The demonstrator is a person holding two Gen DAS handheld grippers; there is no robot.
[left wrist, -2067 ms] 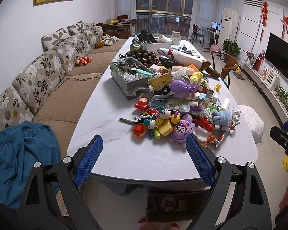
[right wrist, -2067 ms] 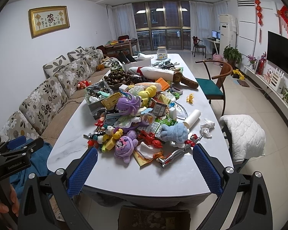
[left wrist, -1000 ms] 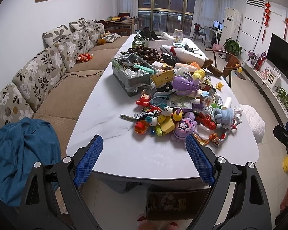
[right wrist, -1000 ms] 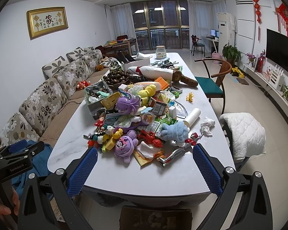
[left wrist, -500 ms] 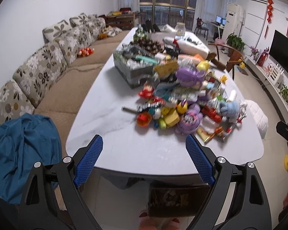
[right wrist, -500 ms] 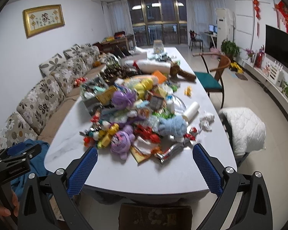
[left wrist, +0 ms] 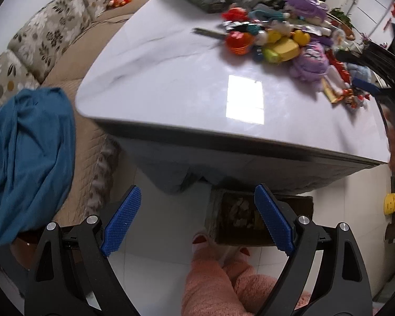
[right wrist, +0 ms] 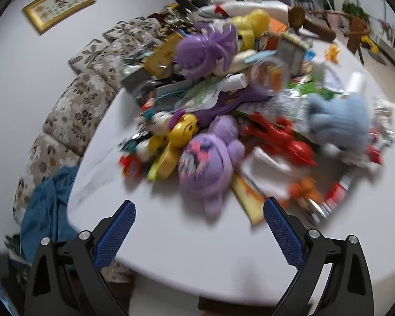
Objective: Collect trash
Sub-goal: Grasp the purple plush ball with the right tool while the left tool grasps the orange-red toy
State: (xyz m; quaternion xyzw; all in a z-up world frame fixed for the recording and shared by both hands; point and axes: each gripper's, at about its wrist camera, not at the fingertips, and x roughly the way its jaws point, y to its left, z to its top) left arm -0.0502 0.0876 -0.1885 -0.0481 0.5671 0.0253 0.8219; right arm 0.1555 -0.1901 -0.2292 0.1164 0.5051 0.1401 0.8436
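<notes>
Trash and toys are heaped together in a big pile on the white table. A purple plush toy is seen at the near side of the pile, with a yellow smiley ball just beside it and a light blue plush to the right. A flat yellow wrapper is tucked under the purple plush. The right gripper is held over the near table edge, its blue fingers wide apart, with nothing between them. The left gripper is pointed down past the table edge, its fingers also spread wide and empty. Below it, a dark box is seen on the floor by pink fuzzy slippers. A blue cloth is draped on the flowered sofa.
</notes>
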